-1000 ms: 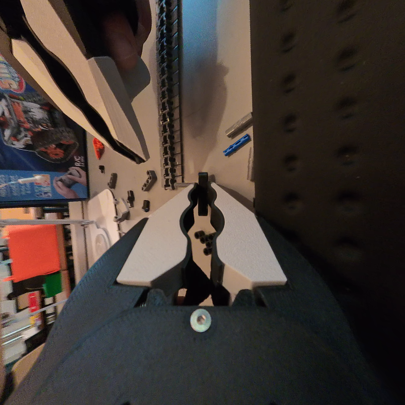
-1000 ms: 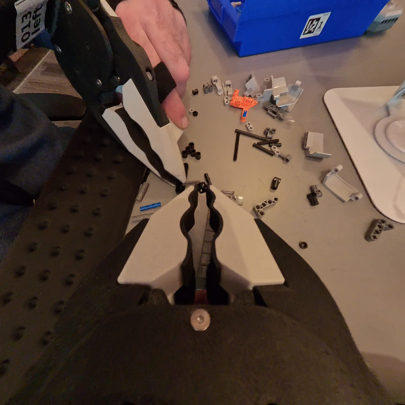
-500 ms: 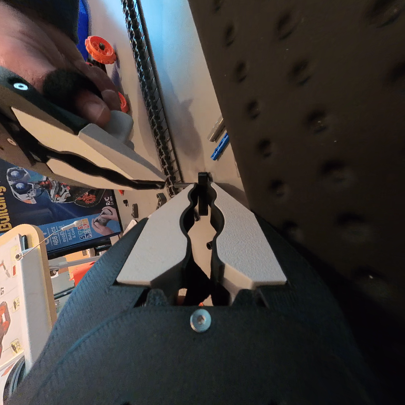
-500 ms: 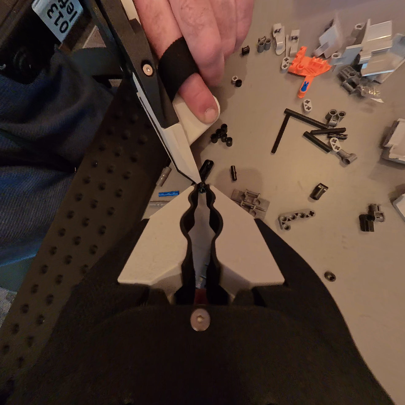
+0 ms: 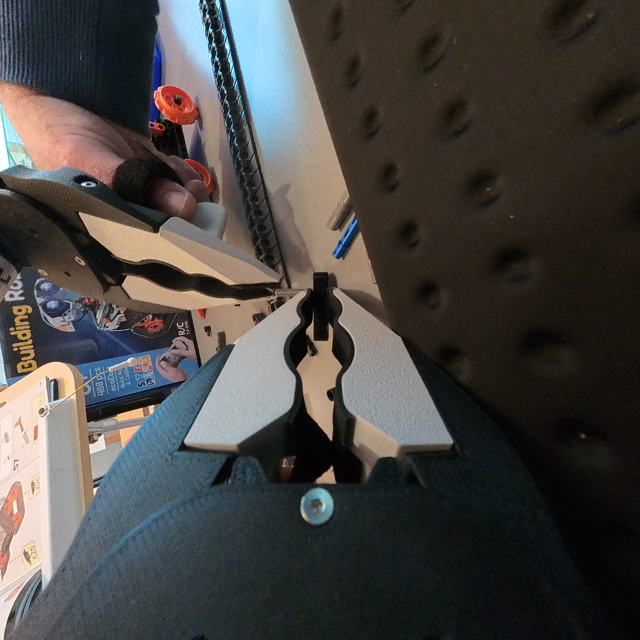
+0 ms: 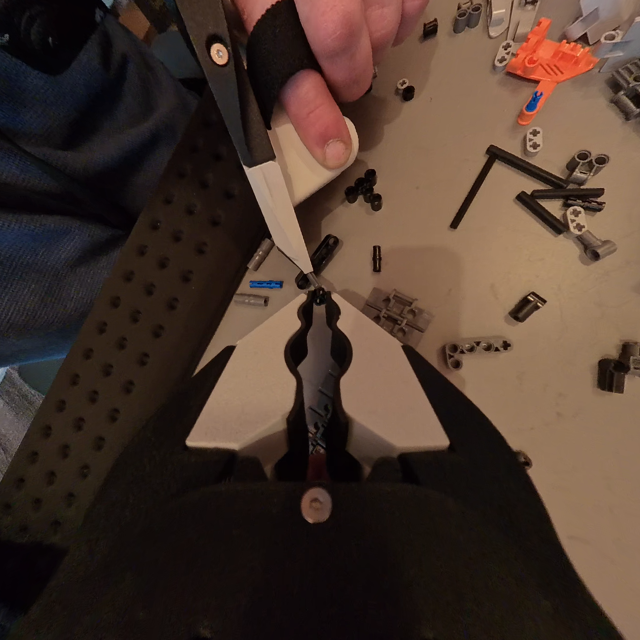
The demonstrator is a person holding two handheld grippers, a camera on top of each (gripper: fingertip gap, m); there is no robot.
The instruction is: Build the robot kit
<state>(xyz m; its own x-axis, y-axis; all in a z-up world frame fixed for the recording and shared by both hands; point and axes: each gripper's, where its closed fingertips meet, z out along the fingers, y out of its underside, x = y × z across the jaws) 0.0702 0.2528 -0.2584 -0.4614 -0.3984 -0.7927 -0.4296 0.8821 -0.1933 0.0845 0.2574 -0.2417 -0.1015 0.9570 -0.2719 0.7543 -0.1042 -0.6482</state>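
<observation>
My left gripper [image 5: 320, 292] is shut on a short black beam [image 5: 320, 308] that stands up between its tips. My right gripper [image 6: 319, 298] is shut on a small dark pin [image 6: 318, 297] with a grey end. In the left wrist view the right gripper [image 5: 273, 290] comes in from the left, and its pin's grey end [image 5: 287, 292] reaches the beam's side. In the right wrist view the left gripper [image 6: 304, 268] comes down from above, held by a hand [image 6: 322, 69], and the beam [image 6: 323, 251] meets the pin tip to tip just above the grey table [image 6: 450, 284].
A black perforated board [image 6: 121, 311] lies at the left. Loose parts are scattered to the right: black pins [image 6: 363, 190], black axles [image 6: 530, 169], an orange piece [image 6: 550, 59], grey track links [image 6: 398, 315], a grey L beam [image 6: 474, 348]. A track chain [image 5: 242, 156] and a blue toy box [image 5: 97, 346] lie beyond. Less than 4 cm separates the two grippers' tips.
The two grippers have come together above the table, both still shut. The right gripper's pin now touches the beam in the left gripper, and the left gripper has tilted steeper.
</observation>
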